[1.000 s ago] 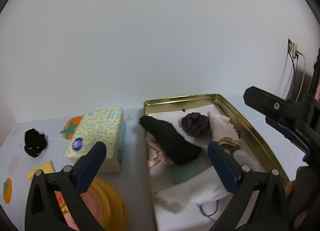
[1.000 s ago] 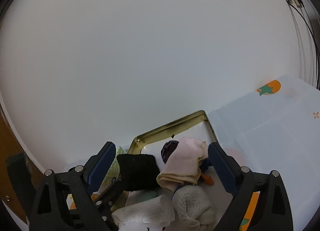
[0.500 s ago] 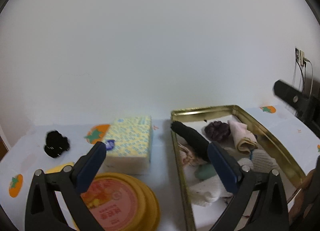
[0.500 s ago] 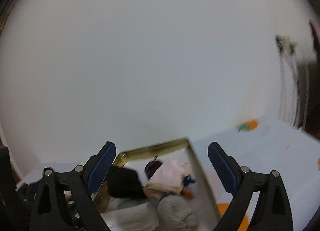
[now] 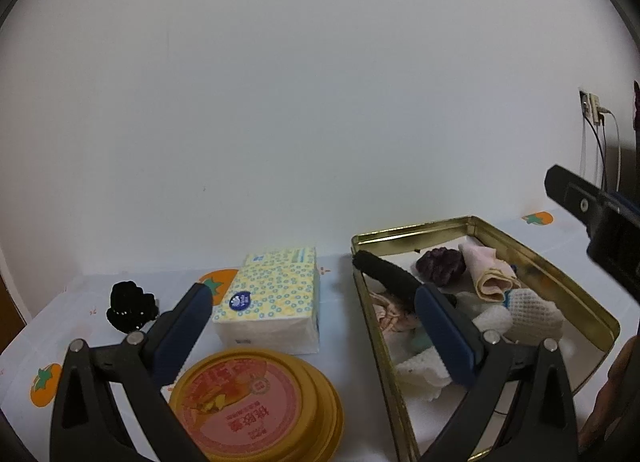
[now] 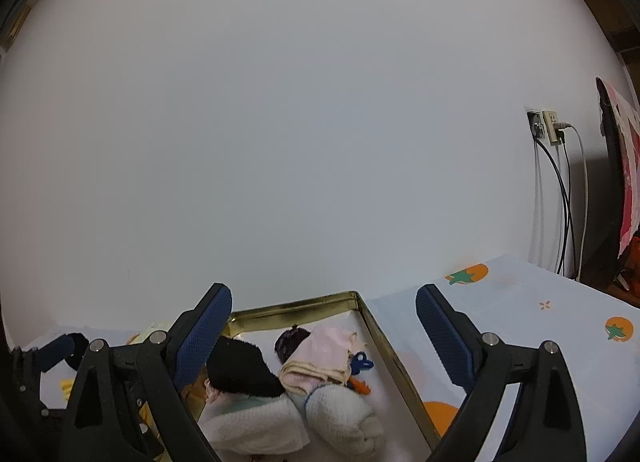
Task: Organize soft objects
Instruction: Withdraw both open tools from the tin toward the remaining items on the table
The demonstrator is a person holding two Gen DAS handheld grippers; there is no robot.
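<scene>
A gold tin (image 5: pixel 552 266) (image 6: pixel 384 336) sits on the table and holds several soft items: a black sock (image 5: pixel 386 272) (image 6: pixel 240 366), a purple scrunchie (image 5: pixel 440 264) (image 6: pixel 290 342), a pink folded cloth (image 5: pixel 488 270) (image 6: pixel 324 354) and white cloths (image 5: pixel 532 312) (image 6: pixel 344 418). A black scrunchie (image 5: pixel 130 306) lies on the table to the far left. My left gripper (image 5: pixel 312 316) is open above the table with nothing in it. My right gripper (image 6: pixel 324 332) is open and empty, held above the tin.
A pack of tissues (image 5: pixel 272 296) stands left of the tin. A round yellow lid with a pink label (image 5: pixel 256 402) lies near the front. The tablecloth (image 6: pixel 540 314) has orange fruit prints. A wall socket with cables (image 6: pixel 550 130) is at the right.
Both grippers have pulled back and risen from the tin; the left view has swung left, bringing the round lid and black scrunchie further into view. Both remain open.
</scene>
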